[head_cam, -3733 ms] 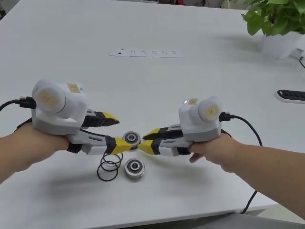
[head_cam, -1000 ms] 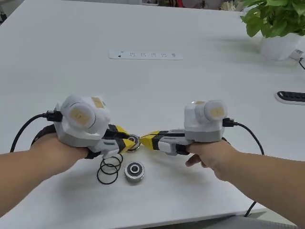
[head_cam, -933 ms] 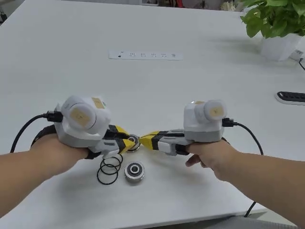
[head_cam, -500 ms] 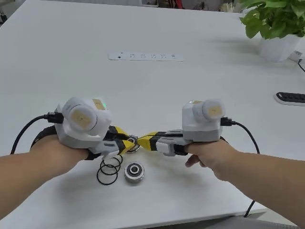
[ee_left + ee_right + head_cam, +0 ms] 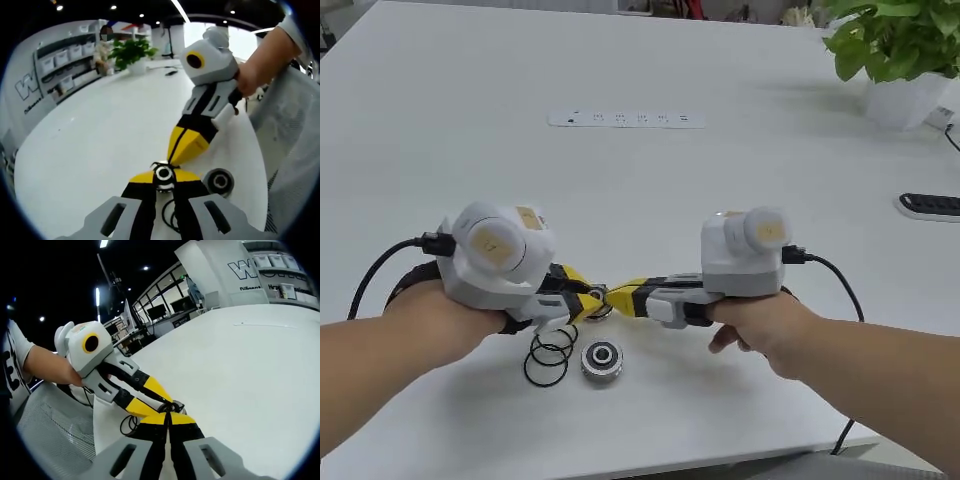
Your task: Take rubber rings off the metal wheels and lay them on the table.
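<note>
head view: a metal wheel [image 5: 597, 298] is pinched by the left gripper [image 5: 582, 299] just above the table [image 5: 720, 160]. rubber rings [image 5: 549, 353] and a second wheel [image 5: 602, 358] are seen nearer.
left gripper view: the clamp is best held firm while the rim is picked sideways.
right gripper view: the right gripper [image 5: 170, 416] is pressed together at the wheel; whether a ring is caught cannot be told.
</note>
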The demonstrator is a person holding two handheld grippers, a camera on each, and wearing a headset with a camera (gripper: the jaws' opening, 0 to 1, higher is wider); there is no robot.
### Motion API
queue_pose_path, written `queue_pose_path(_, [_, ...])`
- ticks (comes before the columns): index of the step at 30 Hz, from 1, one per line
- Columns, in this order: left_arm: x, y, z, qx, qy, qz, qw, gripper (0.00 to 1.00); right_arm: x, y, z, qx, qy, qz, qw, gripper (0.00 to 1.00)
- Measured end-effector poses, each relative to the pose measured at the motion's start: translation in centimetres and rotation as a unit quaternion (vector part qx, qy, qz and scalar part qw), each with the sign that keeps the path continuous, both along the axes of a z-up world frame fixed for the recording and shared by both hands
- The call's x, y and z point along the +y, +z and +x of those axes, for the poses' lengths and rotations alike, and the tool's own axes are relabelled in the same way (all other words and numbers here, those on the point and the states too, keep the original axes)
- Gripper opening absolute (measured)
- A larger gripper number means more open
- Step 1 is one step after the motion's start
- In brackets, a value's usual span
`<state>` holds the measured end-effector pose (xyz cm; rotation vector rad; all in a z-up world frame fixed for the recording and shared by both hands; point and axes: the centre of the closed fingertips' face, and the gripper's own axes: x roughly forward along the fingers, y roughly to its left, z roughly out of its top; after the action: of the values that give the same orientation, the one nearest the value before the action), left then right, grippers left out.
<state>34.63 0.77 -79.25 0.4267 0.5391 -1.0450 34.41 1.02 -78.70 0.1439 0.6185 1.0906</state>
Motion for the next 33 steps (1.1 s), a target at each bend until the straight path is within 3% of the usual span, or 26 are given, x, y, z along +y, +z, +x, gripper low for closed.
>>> queue_pose_path(3, [-0.02,-0.01,-0.04,0.001,-0.001,0.001,1.0000,0.12,0.53,0.63,-0.16,-0.002,0.005,0.012,0.9999,0.00])
queue_pose_path(7, [-0.03,-0.02,-0.02,0.001,0.000,0.000,1.0000,0.12,0.32,0.46,-0.02,-0.009,0.007,0.009,0.9999,0.00])
queue_pose_path(17, [-0.06,0.05,-0.09,0.002,0.003,0.000,1.0000,0.12,0.21,0.89,-0.23,0.017,0.004,0.037,0.9992,0.00])
queue_pose_path(23, [0.06,0.02,-0.02,-0.003,0.004,0.002,1.0000,0.13,0.08,0.60,-0.07,0.019,-0.003,0.030,0.9994,0.00])
queue_pose_path(25, [0.13,-0.01,0.03,0.004,0.013,-0.002,0.9999,0.13,-0.02,0.44,0.06,0.018,-0.006,0.027,0.9995,0.00])
queue_pose_path(33, [-0.04,0.18,-0.24,0.004,0.001,-0.005,1.0000,0.17,0.03,0.36,0.03,0.017,-0.006,0.023,0.9996,0.00])
